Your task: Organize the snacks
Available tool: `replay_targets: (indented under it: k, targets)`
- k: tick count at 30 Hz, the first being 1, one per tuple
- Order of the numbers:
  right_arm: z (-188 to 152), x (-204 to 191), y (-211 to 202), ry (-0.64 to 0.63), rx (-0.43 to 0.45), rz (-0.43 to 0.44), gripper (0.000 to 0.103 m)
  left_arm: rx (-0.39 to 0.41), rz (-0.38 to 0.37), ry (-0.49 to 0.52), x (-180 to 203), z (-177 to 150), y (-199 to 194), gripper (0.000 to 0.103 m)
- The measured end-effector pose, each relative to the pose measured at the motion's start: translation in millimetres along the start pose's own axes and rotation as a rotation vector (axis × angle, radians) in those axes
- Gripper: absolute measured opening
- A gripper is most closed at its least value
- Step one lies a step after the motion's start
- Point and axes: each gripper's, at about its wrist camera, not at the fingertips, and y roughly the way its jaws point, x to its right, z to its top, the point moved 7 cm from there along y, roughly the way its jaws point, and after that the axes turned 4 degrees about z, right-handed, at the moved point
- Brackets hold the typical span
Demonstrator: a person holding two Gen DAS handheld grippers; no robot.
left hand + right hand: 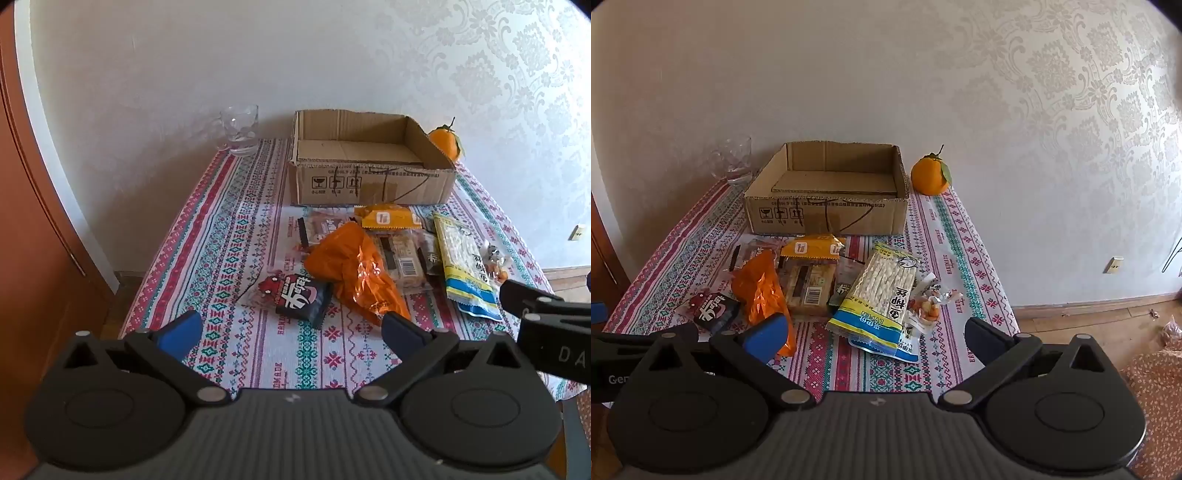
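Snacks lie heaped mid-frame below the empty cardboard box, just ahead of both wide-open, empty grippers, the twisted-cracker bag running lengthwise toward the right gripper, the dark red-printed packet nearest the left gripper.

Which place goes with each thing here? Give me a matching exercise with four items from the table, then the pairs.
Things:
1. glass mug
2. orange fruit
3. cardboard box
4. black and red packet

Places:
A. right of the box, by the wall
B. nearest the left gripper, at the left end of the snack pile
C. left of the box, by the wall
D. behind the snack pile, empty inside

Pairs: 1-C, 2-A, 3-D, 4-B
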Motion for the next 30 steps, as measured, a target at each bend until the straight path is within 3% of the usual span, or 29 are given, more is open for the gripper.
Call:
replay_targets:
  k: [30]
  targets:
    - [1.3,0.3,-3.8,0.006,0.015,0.005,0.103,0.025,-0.003,-0.006,-2.5,7.7,-4.4,0.103]
